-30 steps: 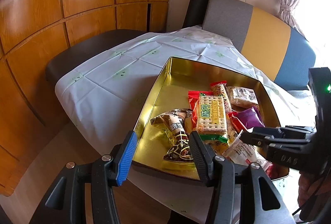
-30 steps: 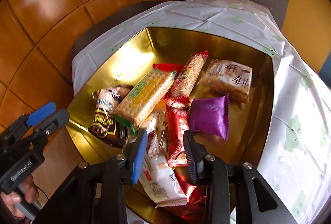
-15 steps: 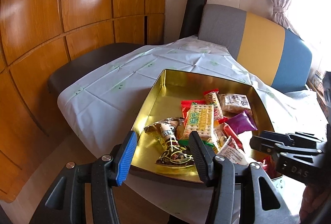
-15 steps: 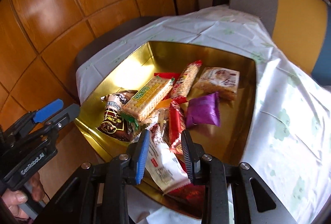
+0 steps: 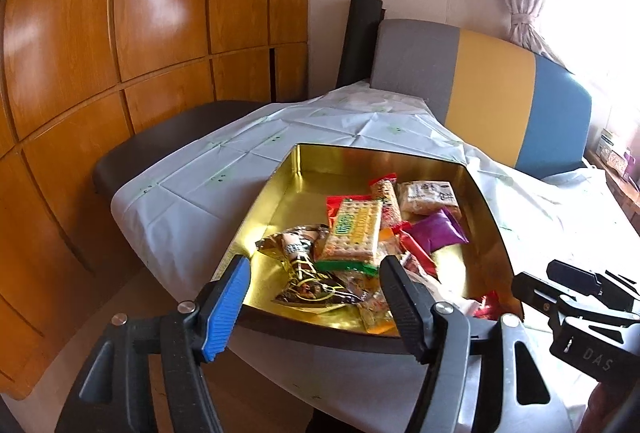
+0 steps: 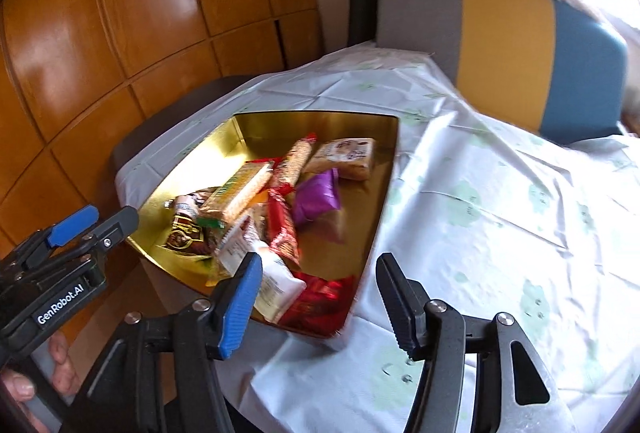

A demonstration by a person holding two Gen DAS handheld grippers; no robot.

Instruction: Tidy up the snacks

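A gold tin tray (image 5: 280, 201) sits on the table and holds several snack packets. Among them are a cracker pack (image 5: 352, 229), a purple packet (image 5: 436, 233), a dark brown wrapper (image 5: 308, 273) and a pale biscuit pack (image 5: 428, 197). The tray also shows in the right wrist view (image 6: 384, 193), with a white packet (image 6: 272, 277) and red wrappers (image 6: 320, 297) at its near corner. My left gripper (image 5: 314, 301) is open and empty, before the tray's near edge. My right gripper (image 6: 316, 297) is open and empty, above the tray's near right corner.
A white tablecloth with green prints (image 6: 500, 213) covers the table. A grey, yellow and blue bench back (image 5: 480, 89) stands behind it. Wood panelling (image 5: 120, 53) lines the left wall. A dark seat (image 5: 160, 141) lies at the table's far left.
Both grippers have pulled back and up from the tray. The right gripper's jaws have opened wider and it has swung right, over the tablecloth. The snacks lie as before.
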